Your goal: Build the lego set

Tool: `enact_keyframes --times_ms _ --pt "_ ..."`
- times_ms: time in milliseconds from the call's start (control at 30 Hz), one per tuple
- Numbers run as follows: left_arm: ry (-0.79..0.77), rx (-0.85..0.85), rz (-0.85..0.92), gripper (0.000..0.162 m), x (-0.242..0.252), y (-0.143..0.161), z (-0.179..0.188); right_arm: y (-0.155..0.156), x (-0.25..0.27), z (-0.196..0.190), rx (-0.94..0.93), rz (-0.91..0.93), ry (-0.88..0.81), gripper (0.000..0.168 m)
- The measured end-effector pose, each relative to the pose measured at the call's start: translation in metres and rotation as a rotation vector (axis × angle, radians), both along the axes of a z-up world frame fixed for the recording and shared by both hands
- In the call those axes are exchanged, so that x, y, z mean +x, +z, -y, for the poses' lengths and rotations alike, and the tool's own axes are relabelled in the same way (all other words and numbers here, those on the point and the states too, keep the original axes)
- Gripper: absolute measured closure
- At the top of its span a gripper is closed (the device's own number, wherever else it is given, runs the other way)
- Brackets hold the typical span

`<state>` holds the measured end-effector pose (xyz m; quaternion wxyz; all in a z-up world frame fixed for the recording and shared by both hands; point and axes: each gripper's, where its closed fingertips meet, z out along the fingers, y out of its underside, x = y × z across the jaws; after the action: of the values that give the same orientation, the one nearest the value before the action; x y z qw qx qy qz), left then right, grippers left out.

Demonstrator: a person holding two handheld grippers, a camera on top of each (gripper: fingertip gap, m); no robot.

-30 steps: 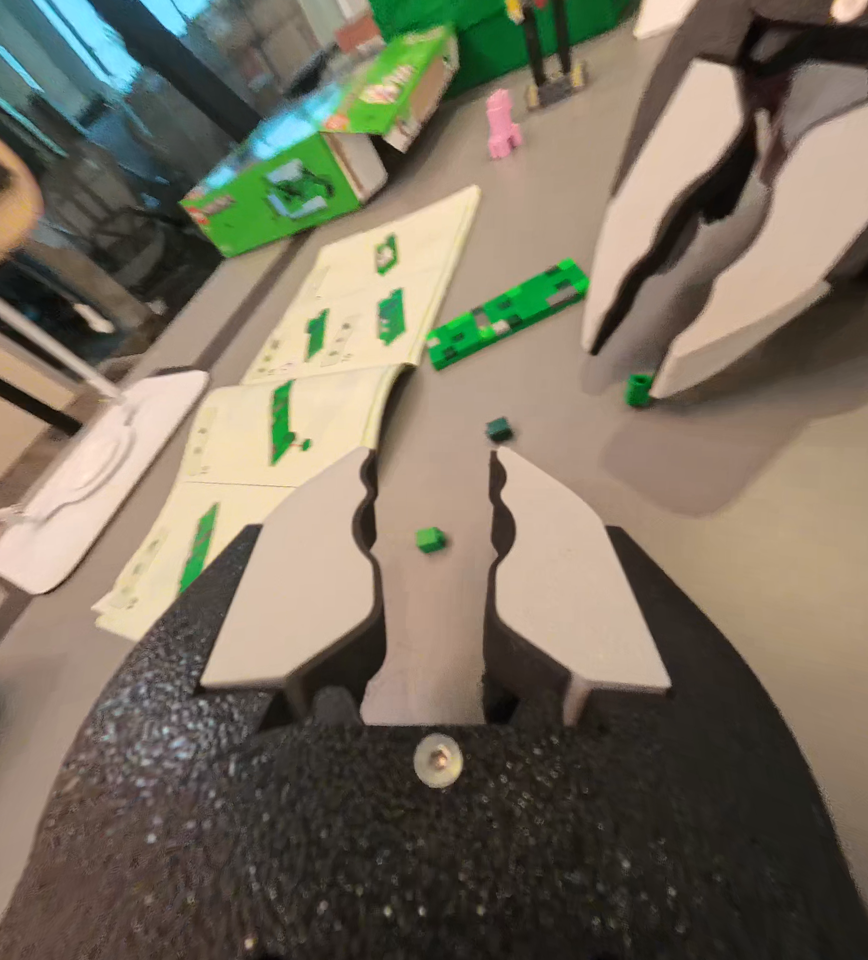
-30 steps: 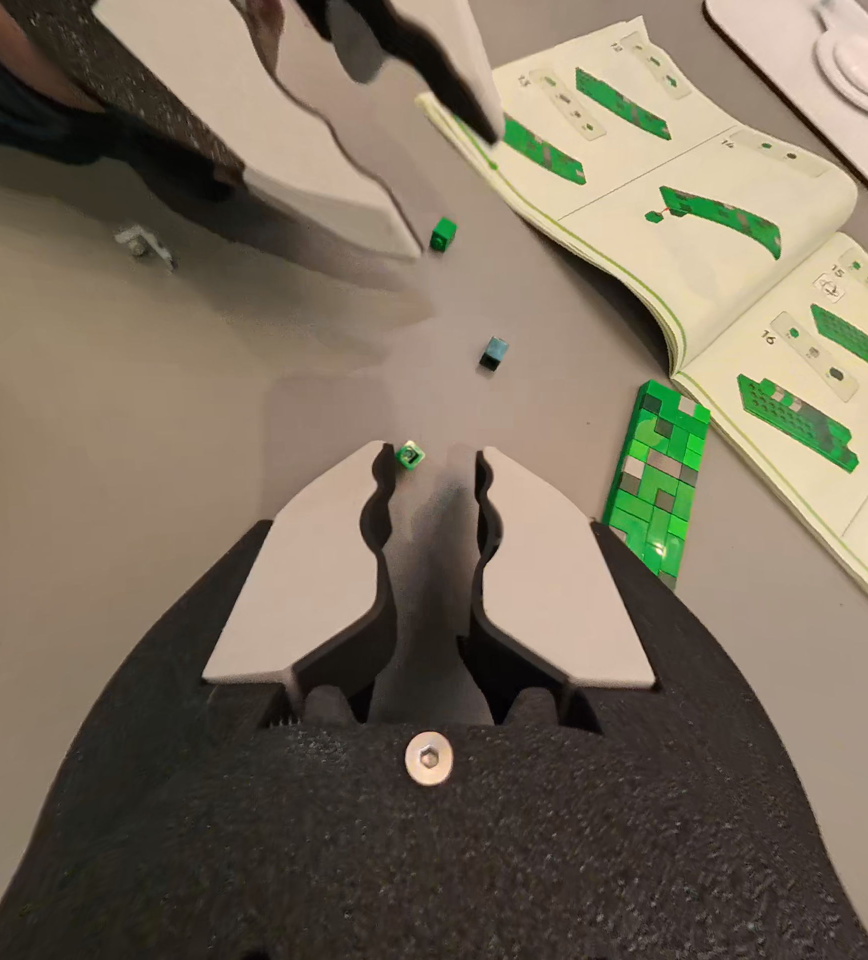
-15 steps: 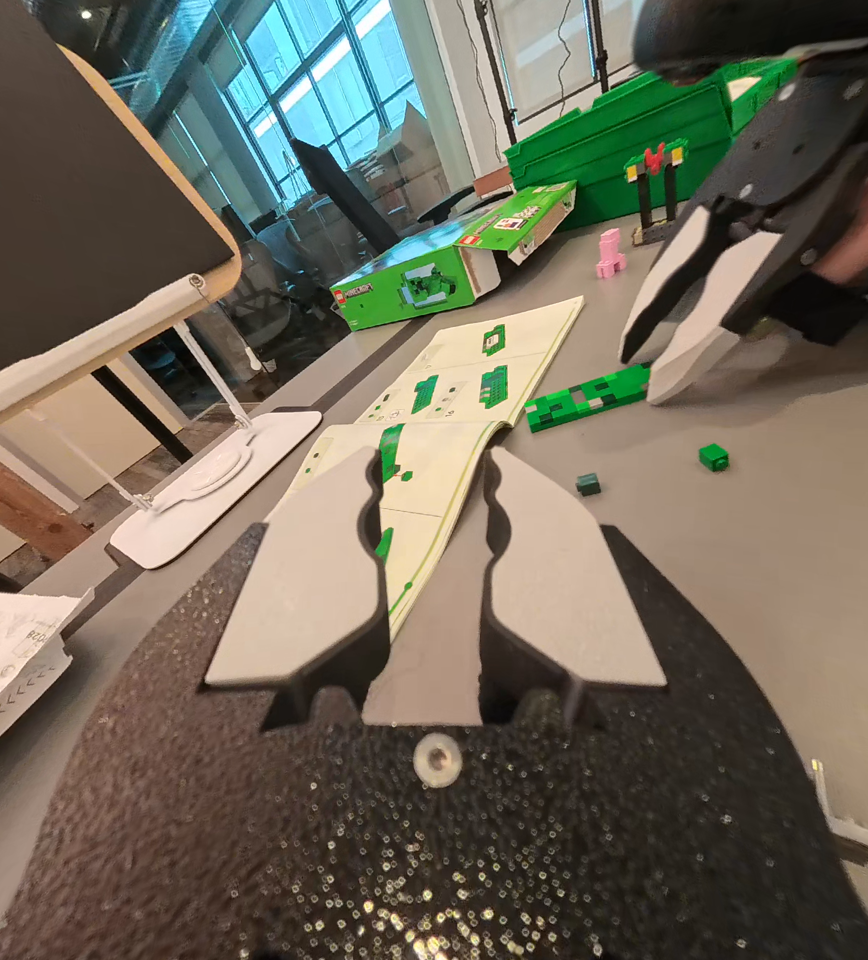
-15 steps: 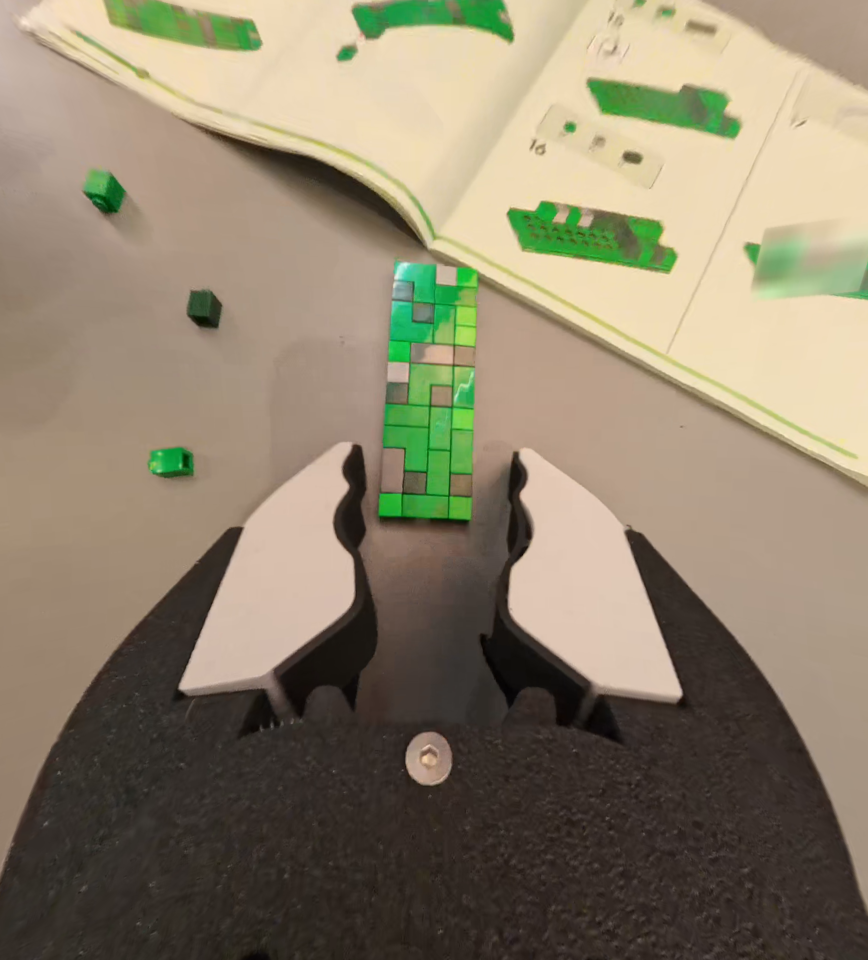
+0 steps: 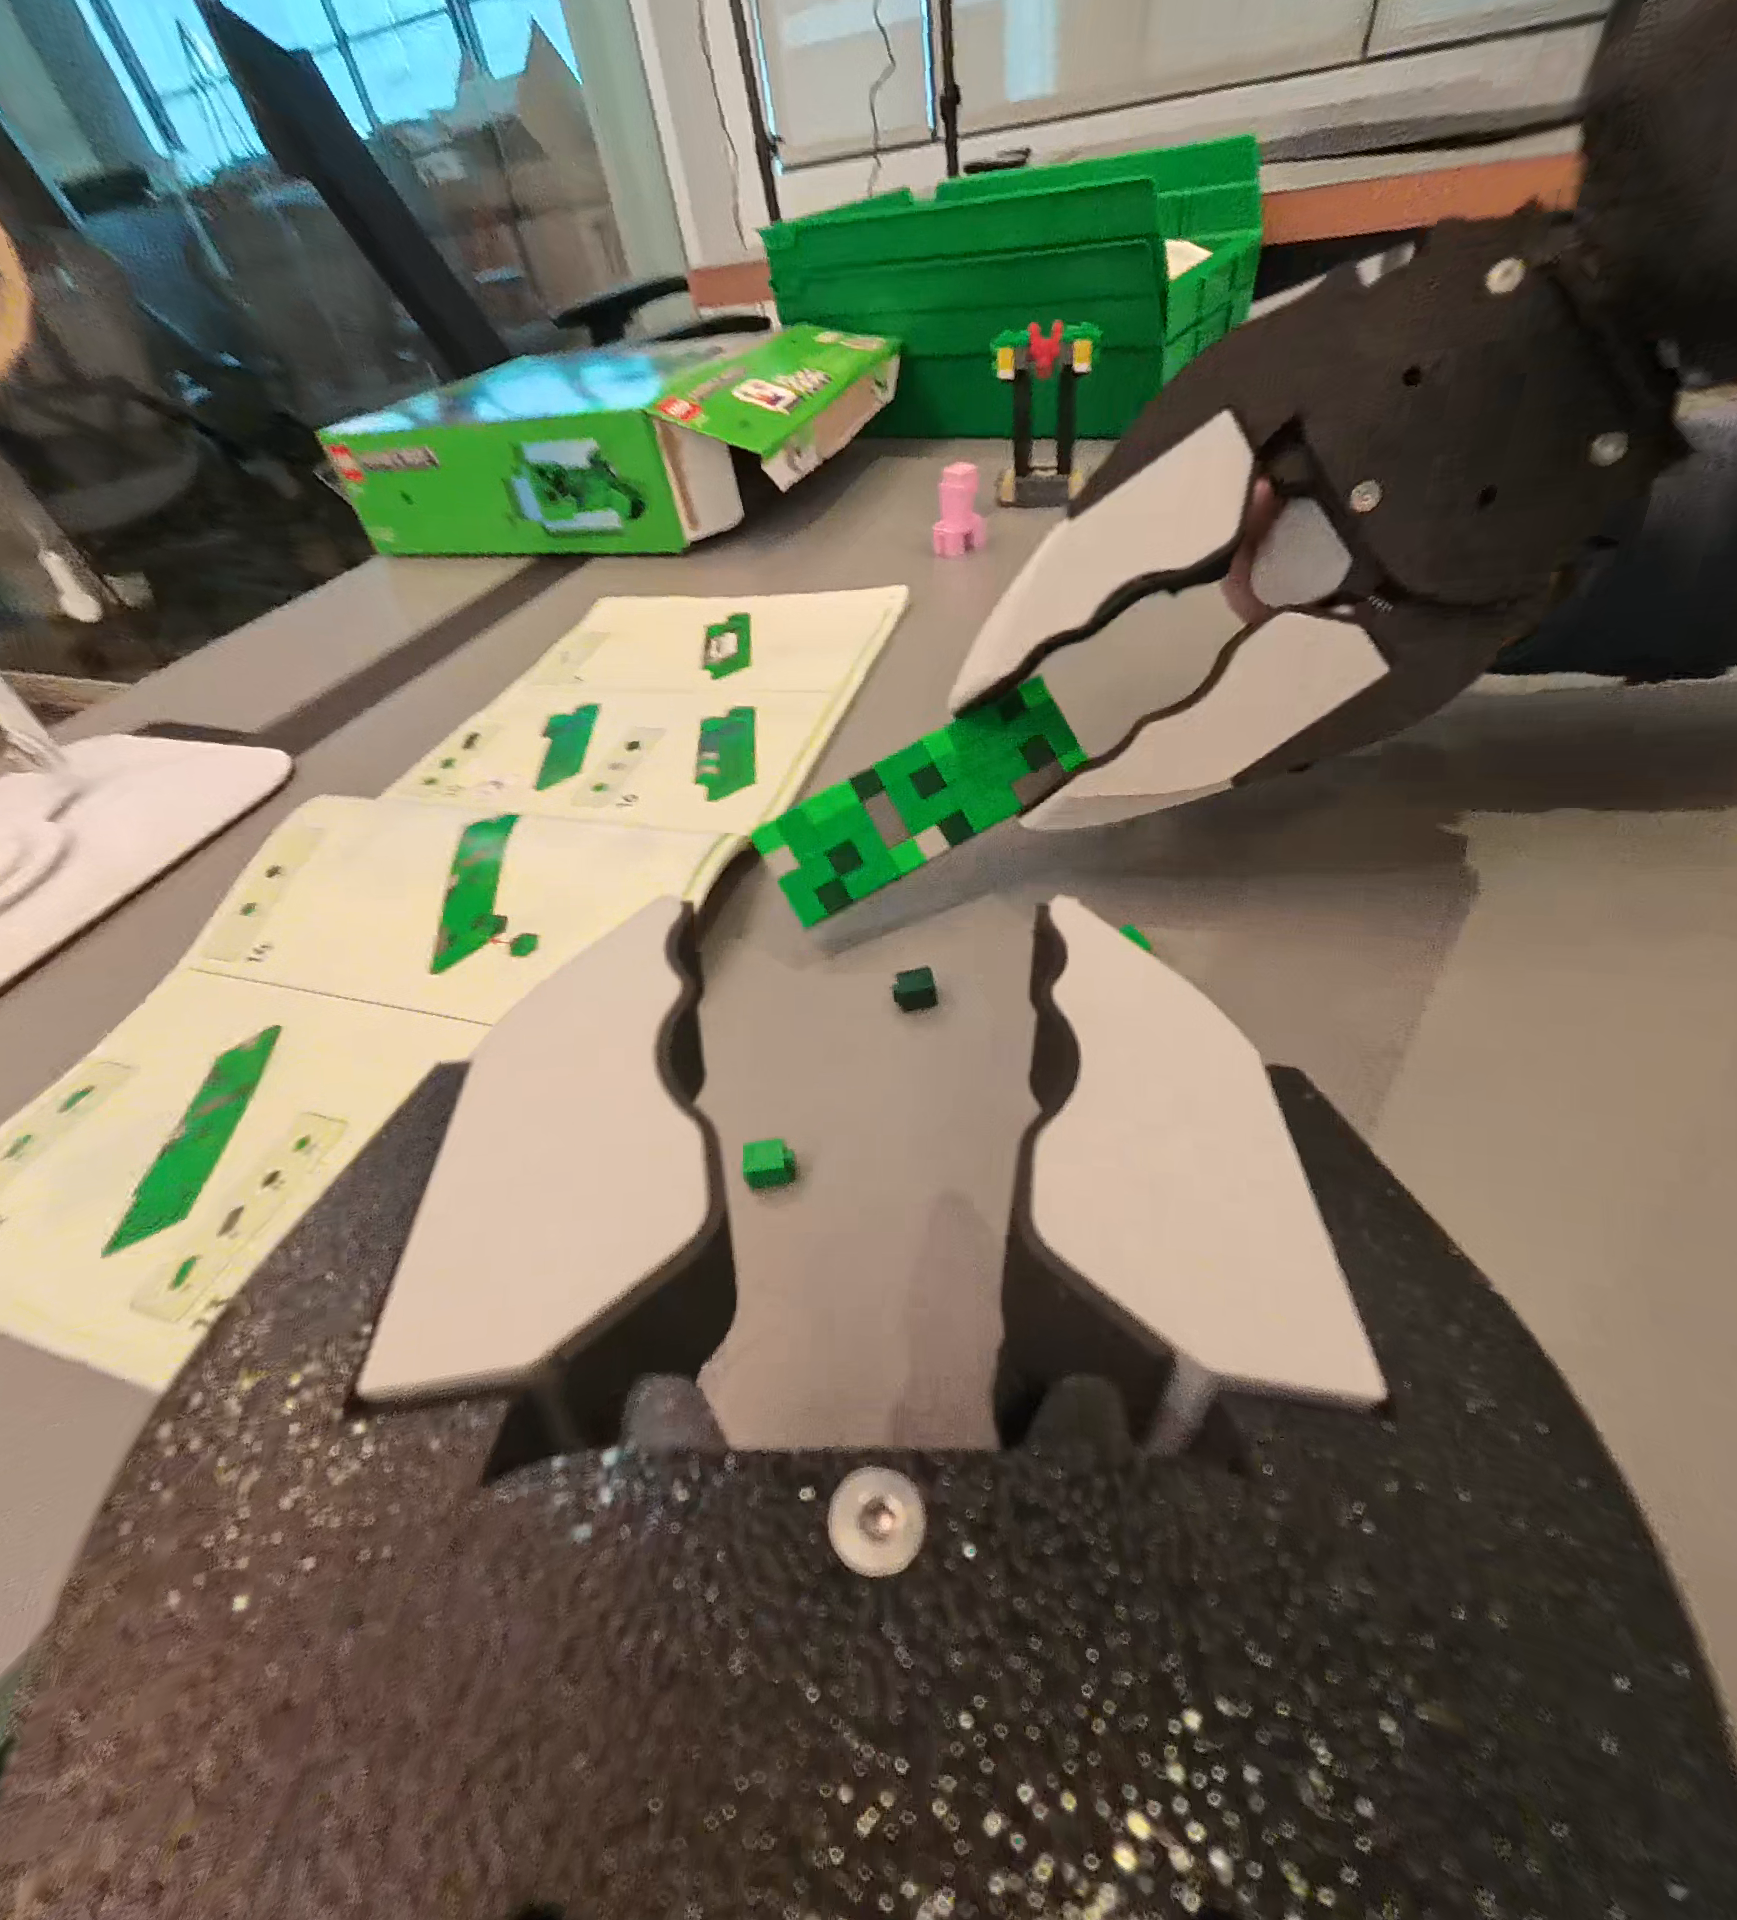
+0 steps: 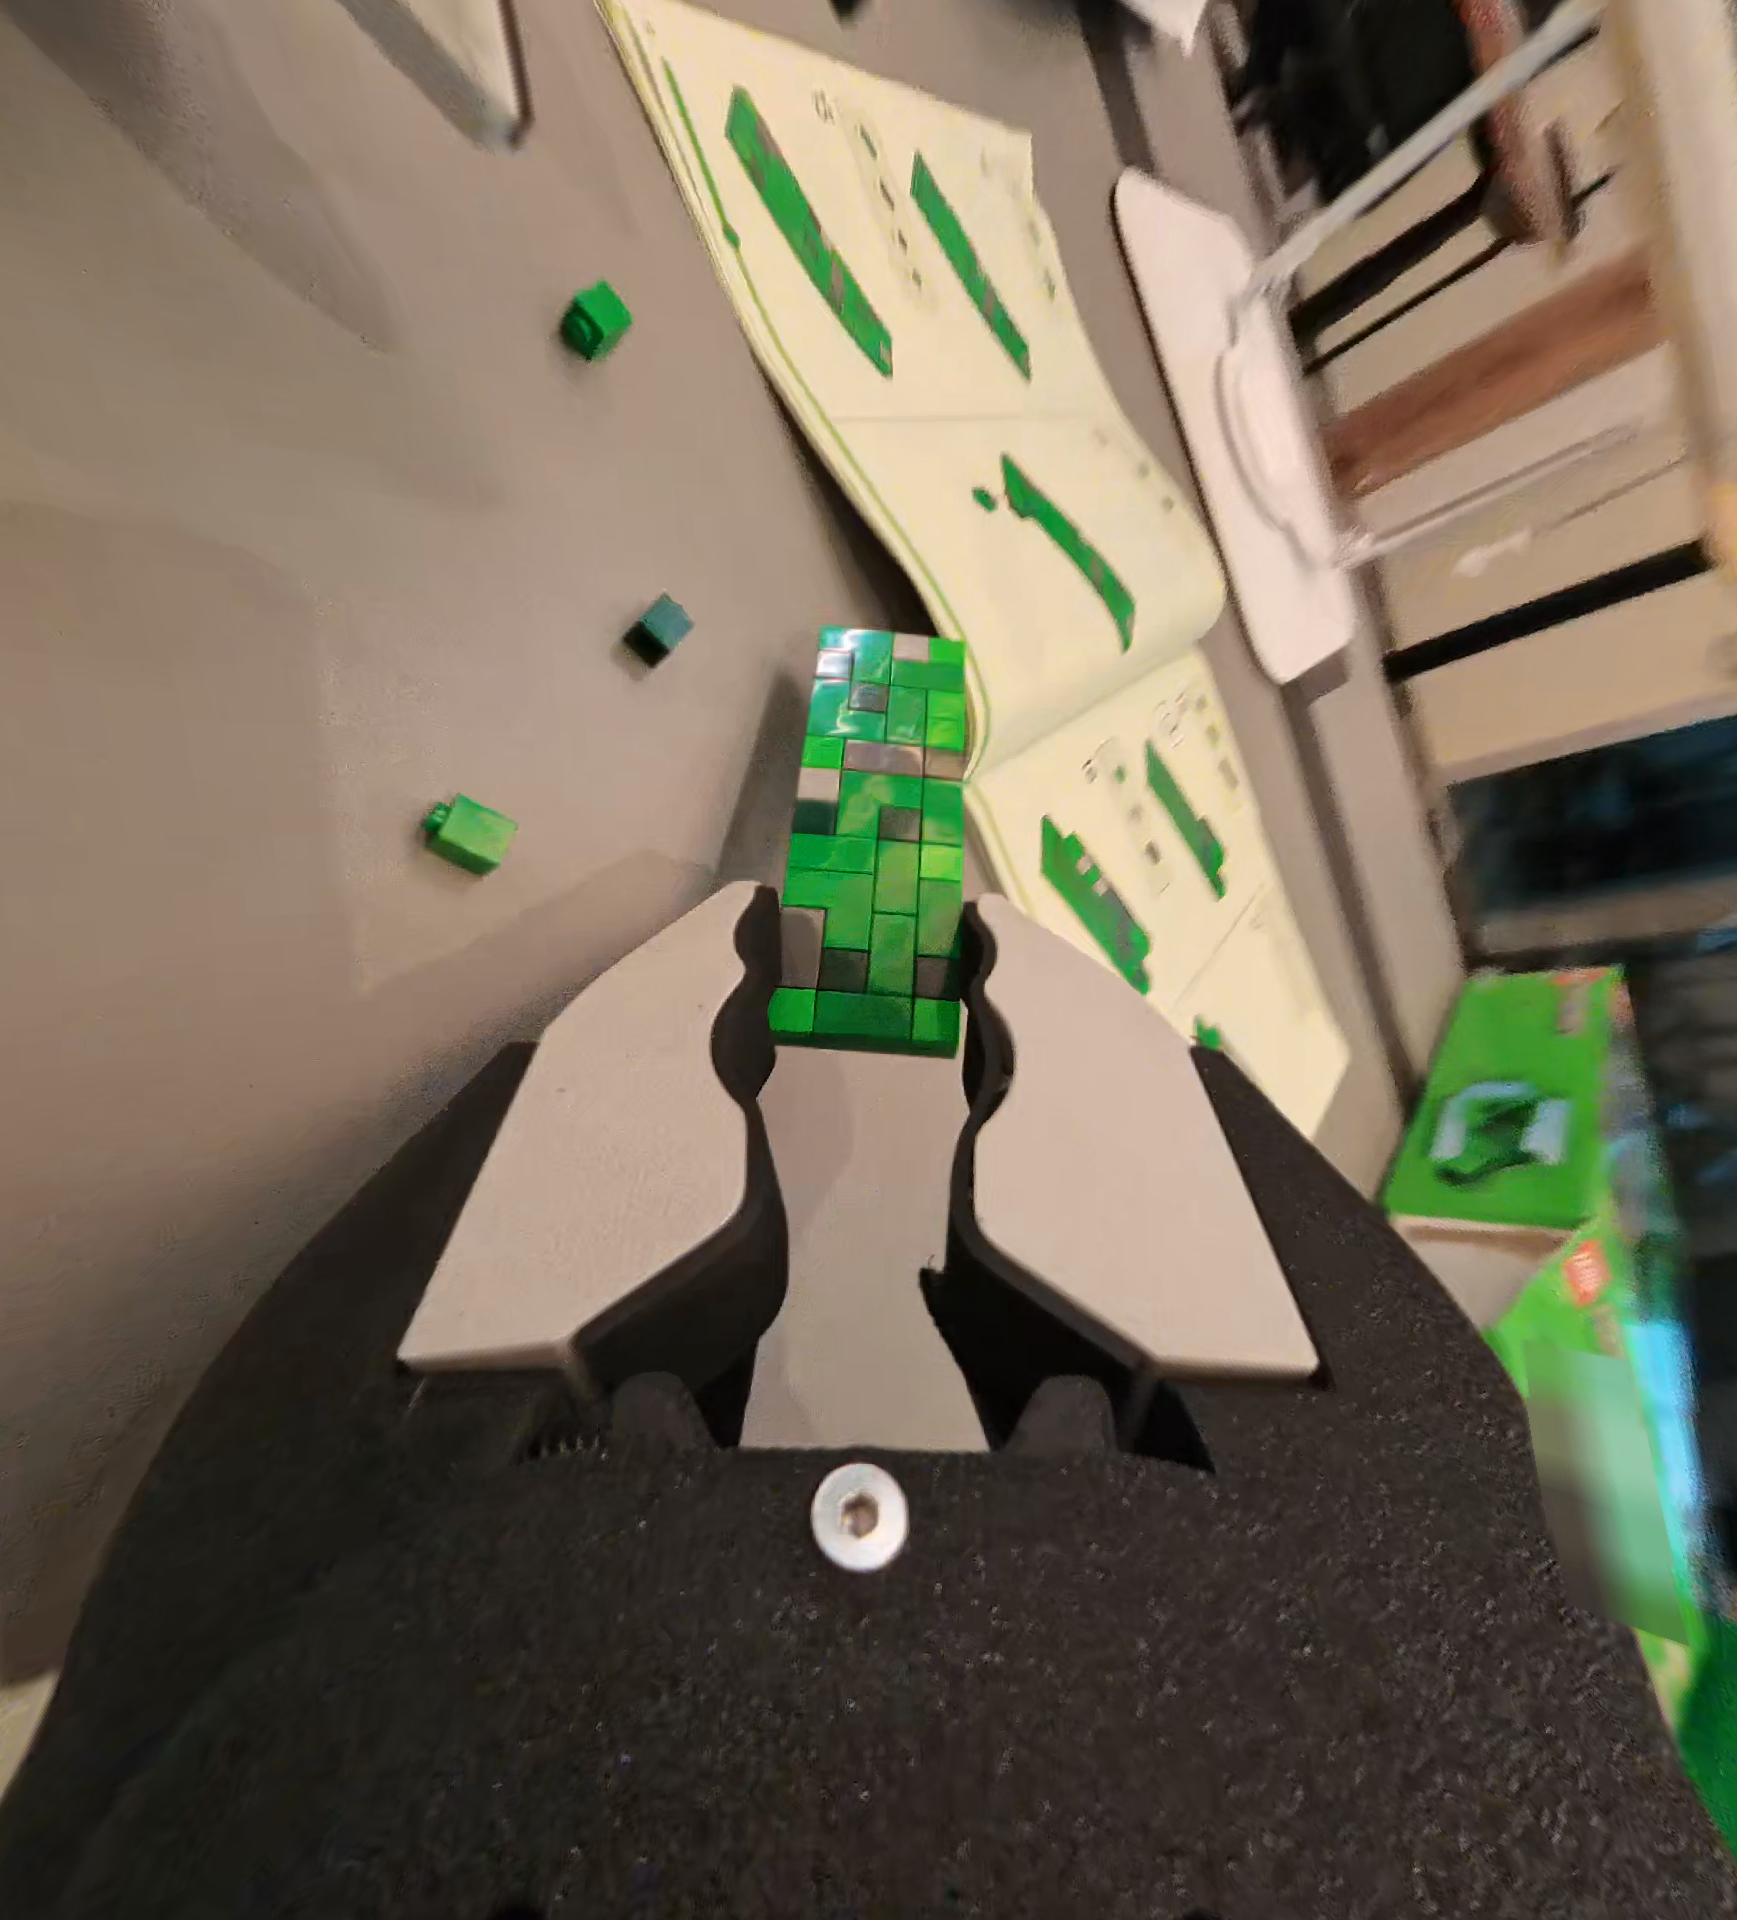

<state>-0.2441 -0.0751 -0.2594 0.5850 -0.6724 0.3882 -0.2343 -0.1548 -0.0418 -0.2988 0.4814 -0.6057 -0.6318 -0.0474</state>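
My right gripper (image 6: 869,909) is shut on one end of a long green tiled lego plate (image 6: 879,790), both pads pressing its long edges. In the left wrist view the right gripper (image 5: 1009,758) holds the plate (image 5: 895,821) tilted above the grey table, with a shadow under it. My left gripper (image 5: 864,925) is open wide and empty, low over the table. A dark green small brick (image 5: 916,989) and a green small brick (image 5: 768,1164) lie on the table between its fingers, untouched. A third green brick (image 5: 1134,938) peeks from behind the right finger.
The open instruction booklet (image 5: 552,831) lies left of the plate. A green set box (image 5: 552,468), green bins (image 5: 999,301), a pink figure (image 5: 957,509) and a small post build (image 5: 1040,416) stand at the back. A white lamp base (image 5: 64,821) is far left.
My right gripper moved over the green plate, shut on its end and lifted it off the table. My left gripper opened wider and now points down at the loose bricks.
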Motion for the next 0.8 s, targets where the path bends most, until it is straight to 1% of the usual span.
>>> enact_keyframes --times_ms 133,233,300,400,433,467,533,567,600,633,667,700,733,800 --pt "0.0 -0.004 -0.024 0.099 0.001 -0.003 0.0 0.013 -0.01 0.004 0.105 -0.025 0.058 0.136" --pt "0.004 0.004 -0.03 0.098 0.001 0.001 0.0 0.032 -0.018 0.013 0.18 -0.084 0.12 0.136" --pt "-0.013 -0.042 0.008 0.091 0.002 0.004 0.002 0.045 -0.027 0.024 0.221 -0.112 0.184 0.136" --pt "-0.075 -0.181 0.125 0.081 0.007 0.01 0.006 0.061 -0.041 0.048 0.272 -0.14 0.305 0.136" --pt "-0.104 -0.237 0.167 0.084 0.008 0.011 0.008 0.065 -0.044 0.055 0.292 -0.14 0.339 0.136" --pt "-0.155 -0.294 0.21 0.097 0.011 0.012 0.013 0.068 -0.047 0.061 0.307 -0.137 0.371 0.136" --pt "-0.301 -0.389 0.331 0.136 0.016 0.021 0.026 0.071 -0.052 0.07 0.332 -0.13 0.417 0.136" --pt "-0.368 -0.404 0.409 0.147 0.015 0.03 0.032 0.075 -0.052 0.071 0.365 -0.131 0.421 0.136" --pt "-0.416 -0.401 0.48 0.156 0.012 0.038 0.036 0.077 -0.051 0.07 0.398 -0.135 0.413 0.141" --pt "-0.405 -0.376 0.516 0.156 0.008 0.043 0.033 0.08 -0.05 0.07 0.425 -0.152 0.415 0.142" --pt "-0.371 -0.32 0.512 0.156 0.003 0.044 0.029 0.084 -0.047 0.07 0.431 -0.192 0.406 0.135" --pt "-0.346 -0.244 0.477 0.156 -0.001 0.044 0.027 0.085 -0.043 0.068 0.383 -0.243 0.386 0.133" --pt "-0.328 -0.164 0.43 0.156 -0.004 0.045 0.026 0.085 -0.04 0.067 0.272 -0.312 0.37 0.127" --pt "-0.324 -0.004 0.333 0.156 -0.006 0.048 0.03 0.082 -0.035 0.068 -0.03 -0.464 0.359 0.117"
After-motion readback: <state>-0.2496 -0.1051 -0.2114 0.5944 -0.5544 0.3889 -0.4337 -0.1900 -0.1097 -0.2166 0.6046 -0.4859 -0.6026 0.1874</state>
